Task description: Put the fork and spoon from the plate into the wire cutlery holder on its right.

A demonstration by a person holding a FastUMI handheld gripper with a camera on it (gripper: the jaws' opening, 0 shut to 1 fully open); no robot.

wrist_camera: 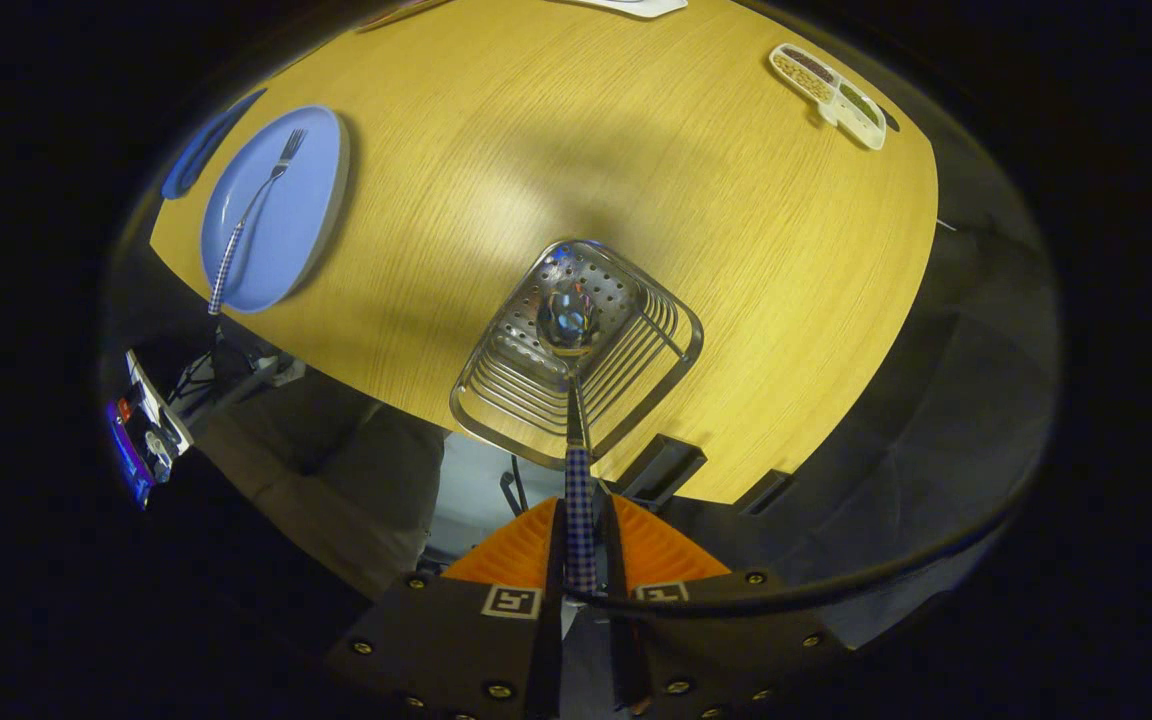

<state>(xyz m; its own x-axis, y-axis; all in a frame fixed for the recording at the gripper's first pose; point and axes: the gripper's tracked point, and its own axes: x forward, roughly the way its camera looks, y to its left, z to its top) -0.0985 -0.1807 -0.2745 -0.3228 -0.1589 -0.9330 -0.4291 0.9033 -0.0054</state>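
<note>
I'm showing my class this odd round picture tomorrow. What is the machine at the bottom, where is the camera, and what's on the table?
A person carries a hand-held gripper; the camera rides on it, looking along its two fingers. They are closed on the checked handle of a spoon, its bowl hanging inside the wire cutlery holder. The holder stands on a wooden table. Off to one side, a blue plate carries a fork. Far across sits a small divided dish.
</note>
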